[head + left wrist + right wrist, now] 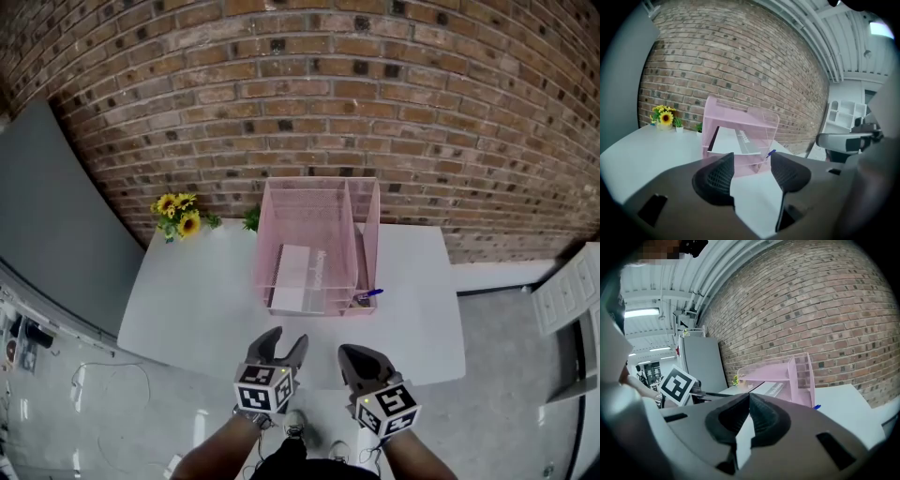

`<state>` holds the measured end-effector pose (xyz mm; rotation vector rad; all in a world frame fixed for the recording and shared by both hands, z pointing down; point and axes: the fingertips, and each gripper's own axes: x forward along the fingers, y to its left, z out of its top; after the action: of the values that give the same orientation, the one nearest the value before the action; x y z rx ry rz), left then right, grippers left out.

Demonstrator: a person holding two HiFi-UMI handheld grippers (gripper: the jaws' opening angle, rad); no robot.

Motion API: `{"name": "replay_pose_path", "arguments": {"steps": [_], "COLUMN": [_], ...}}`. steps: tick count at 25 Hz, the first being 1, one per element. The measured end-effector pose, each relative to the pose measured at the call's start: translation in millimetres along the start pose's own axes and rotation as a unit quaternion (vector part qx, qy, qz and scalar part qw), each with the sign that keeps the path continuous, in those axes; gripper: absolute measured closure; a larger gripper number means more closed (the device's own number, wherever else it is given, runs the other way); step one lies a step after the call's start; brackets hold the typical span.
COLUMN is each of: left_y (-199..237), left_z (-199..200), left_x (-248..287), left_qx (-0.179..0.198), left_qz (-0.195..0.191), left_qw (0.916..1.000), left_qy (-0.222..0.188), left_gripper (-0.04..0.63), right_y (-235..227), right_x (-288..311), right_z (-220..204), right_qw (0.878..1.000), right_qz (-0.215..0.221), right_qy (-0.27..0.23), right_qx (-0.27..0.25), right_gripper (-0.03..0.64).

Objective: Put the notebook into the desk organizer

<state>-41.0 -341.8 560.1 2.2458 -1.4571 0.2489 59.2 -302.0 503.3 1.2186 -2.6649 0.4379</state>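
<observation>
Just ahead of both grippers, the notebook [296, 277] already lies inside the pink desk organizer [309, 182]. The left gripper [286, 338] is wide open and empty. The right gripper [356, 356] is closed on nothing. The job looks done.

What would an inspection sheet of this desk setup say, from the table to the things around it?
Surface: white table, mostly bare.
Job's things: pink mesh desk organizer stands at the table's far side; a white notebook already sits in its wide compartment.
Clutter: blue pen at the organizer's front right corner; sunflowers and a small green plant by the wall.
Grippers: left gripper has its fingers apart, nothing between them; right gripper has its fingers together, empty. Both are over the table's near edge.
Cables: thin wires on the floor left of the table.
Surroundings: brick wall behind, grey panel at left, white shelf unit at right.
</observation>
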Motion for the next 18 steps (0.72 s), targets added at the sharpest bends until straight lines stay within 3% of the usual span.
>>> {"name": "replay_pose_path", "arguments": {"steps": [2,6,12,18], "left_y": [-14,-46,-93,-113], "left_z": [7,18,21,1], "left_x": [-23,-72,-148,-210], "left_qx": [0.007,0.024,0.036,0.044], "left_qz": [0.009,0.035,0.083,0.115], "left_qw": [0.9997,0.9972,0.9888,0.9843], "left_qy": [-0.020,-0.062,-0.119,-0.127], "left_gripper": [0.389,0.562,0.591,0.591], "right_y": [5,18,48,87], "right_x": [-12,-43,-88,-110], "right_z": [3,8,7,-3], "right_qw": [1.000,0.999,0.993,0.987], "right_qz": [0.012,0.039,0.097,0.143], "right_qy": [-0.006,-0.017,-0.033,-0.040], "right_qx": [-0.010,-0.033,-0.057,-0.063], "right_gripper": [0.614,0.614,0.614,0.614]}}
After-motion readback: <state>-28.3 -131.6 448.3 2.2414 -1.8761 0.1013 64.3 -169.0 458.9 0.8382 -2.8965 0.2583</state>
